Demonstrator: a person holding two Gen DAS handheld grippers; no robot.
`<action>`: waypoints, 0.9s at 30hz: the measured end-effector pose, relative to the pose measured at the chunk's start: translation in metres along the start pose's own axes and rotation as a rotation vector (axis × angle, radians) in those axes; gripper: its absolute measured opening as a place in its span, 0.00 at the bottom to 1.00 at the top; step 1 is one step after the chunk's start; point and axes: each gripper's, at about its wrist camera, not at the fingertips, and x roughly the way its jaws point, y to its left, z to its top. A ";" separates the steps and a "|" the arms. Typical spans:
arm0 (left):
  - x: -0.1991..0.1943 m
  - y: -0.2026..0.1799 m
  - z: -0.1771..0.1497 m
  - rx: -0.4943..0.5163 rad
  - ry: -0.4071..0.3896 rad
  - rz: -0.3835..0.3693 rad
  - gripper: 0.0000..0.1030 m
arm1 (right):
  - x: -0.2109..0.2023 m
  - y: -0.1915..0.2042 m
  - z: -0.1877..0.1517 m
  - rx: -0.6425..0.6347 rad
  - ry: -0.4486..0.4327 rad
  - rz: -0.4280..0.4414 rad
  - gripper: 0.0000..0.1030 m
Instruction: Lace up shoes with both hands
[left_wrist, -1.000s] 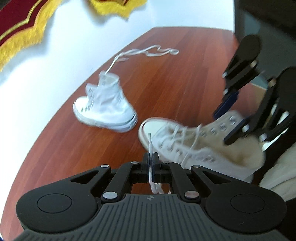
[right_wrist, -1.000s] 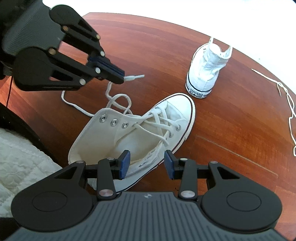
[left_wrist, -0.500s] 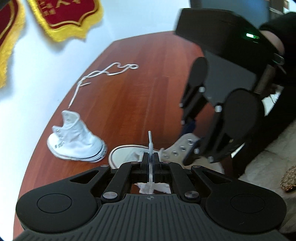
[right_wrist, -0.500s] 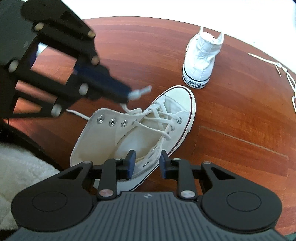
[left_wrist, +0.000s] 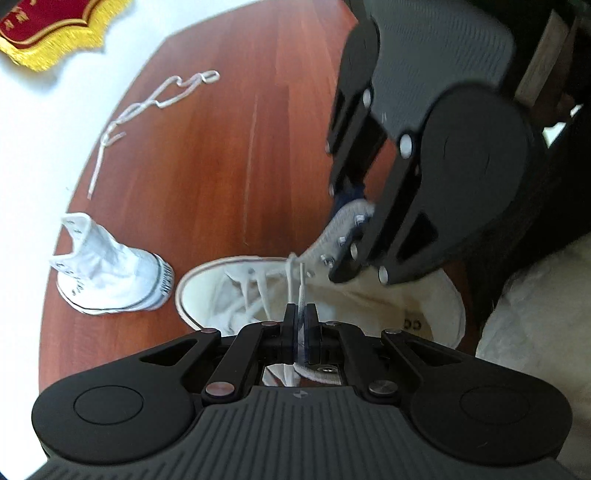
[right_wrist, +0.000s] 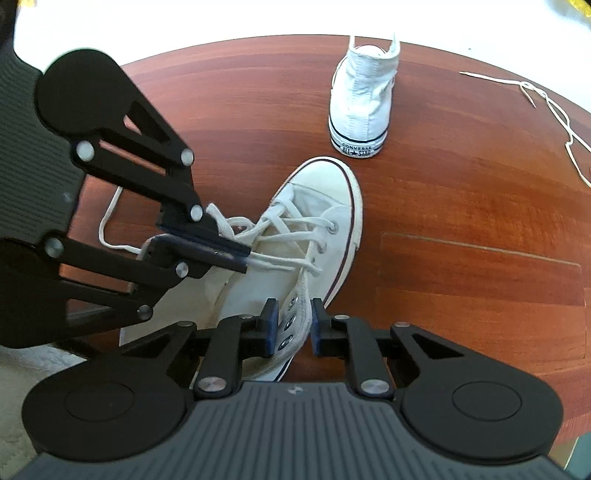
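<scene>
near shoe (right_wrist: 295, 251): lies on the tabletop (right_wrist: 461, 221), toe toward the second shoe; lower eyelets crisscrossed, upper eyelets bare, so I'd say roughly half laced
lace (right_wrist: 280, 264): one end pinched just above the shoe's tongue
left tool (left_wrist: 300, 325): clamped tight on that lace end
right tool (right_wrist: 291, 325): partly open, straddling the shoe's eyelet flap, not squeezing yet as far as I can tell
second shoe (right_wrist: 364, 99): just beyond the toe, no lace in it; loose lace (right_wrist: 554, 110) well off to the side
</scene>
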 end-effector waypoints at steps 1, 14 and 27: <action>0.002 0.001 0.000 -0.002 0.005 -0.003 0.03 | 0.000 -0.001 -0.001 0.005 -0.002 0.000 0.18; 0.016 -0.003 0.008 0.003 0.064 -0.006 0.03 | 0.003 -0.005 -0.002 0.033 -0.011 0.006 0.18; 0.019 -0.005 0.009 0.002 0.074 -0.009 0.03 | 0.001 -0.005 -0.006 0.029 -0.022 0.009 0.18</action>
